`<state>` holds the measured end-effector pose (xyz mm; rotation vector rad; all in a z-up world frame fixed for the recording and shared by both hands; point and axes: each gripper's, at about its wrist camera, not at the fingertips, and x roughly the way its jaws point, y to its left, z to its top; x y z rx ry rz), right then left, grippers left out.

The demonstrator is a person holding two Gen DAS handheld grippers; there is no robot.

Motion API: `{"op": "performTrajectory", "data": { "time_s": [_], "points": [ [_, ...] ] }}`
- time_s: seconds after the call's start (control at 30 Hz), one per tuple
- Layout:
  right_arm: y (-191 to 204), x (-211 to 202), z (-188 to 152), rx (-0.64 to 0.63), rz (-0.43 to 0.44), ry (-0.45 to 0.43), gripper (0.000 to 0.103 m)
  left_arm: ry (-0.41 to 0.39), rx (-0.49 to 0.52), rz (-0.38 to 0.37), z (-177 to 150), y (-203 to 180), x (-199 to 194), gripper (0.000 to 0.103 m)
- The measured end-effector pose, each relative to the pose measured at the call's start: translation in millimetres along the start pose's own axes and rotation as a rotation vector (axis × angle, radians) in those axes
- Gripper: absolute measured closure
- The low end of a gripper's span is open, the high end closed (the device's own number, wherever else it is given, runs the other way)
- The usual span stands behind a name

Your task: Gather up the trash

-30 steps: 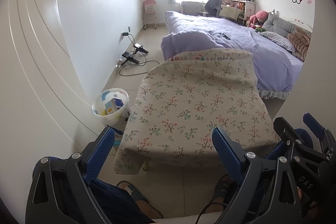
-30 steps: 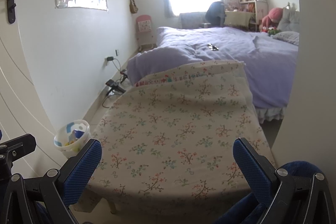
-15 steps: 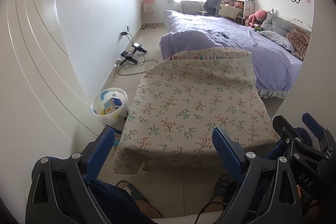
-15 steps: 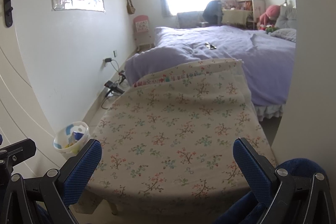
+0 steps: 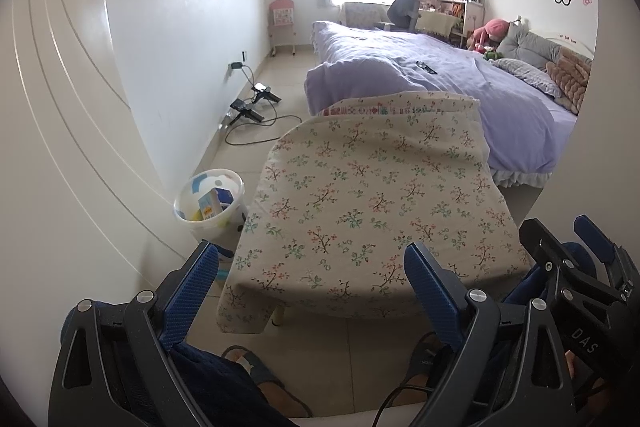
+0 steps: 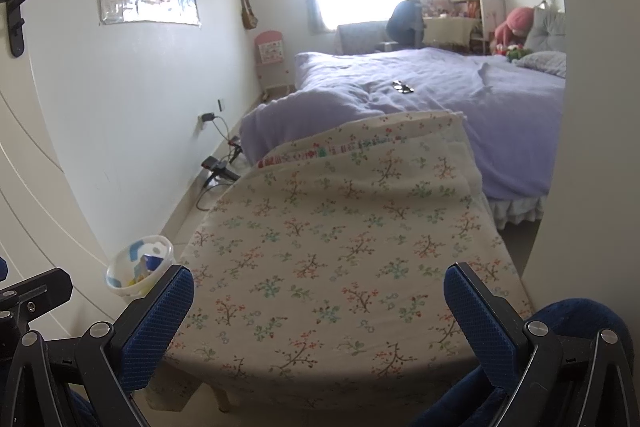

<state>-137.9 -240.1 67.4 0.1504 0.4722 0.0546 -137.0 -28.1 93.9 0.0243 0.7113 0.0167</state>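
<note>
A white trash bin (image 5: 210, 205) holding a blue-and-yellow carton and other scraps stands on the floor left of a table covered in a floral cloth (image 5: 372, 211). It also shows in the right wrist view (image 6: 138, 267). My left gripper (image 5: 312, 291) is open and empty, held low before the table's near edge. My right gripper (image 6: 320, 311) is open and empty over the near edge of the cloth (image 6: 332, 259). The right gripper also appears at the right of the left wrist view (image 5: 576, 267).
A white door (image 5: 60, 147) is at the left. A purple bed (image 5: 460, 91) lies beyond the table. Chargers and cables (image 5: 252, 107) lie on the floor by the wall. My sandalled feet (image 5: 260, 375) are below the grippers.
Both views have drifted slightly back and up from the table. Both grippers stay open and empty.
</note>
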Motion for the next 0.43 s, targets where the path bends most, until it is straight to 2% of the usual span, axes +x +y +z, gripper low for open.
{"op": "performTrajectory", "data": {
  "time_s": [0.43],
  "points": [
    [1.7, 3.6, -0.6, 0.001, 0.005, 0.008, 0.0, 0.016, -0.015, 0.003, 3.1, 4.5, 7.7, 0.007]
  ]
}}
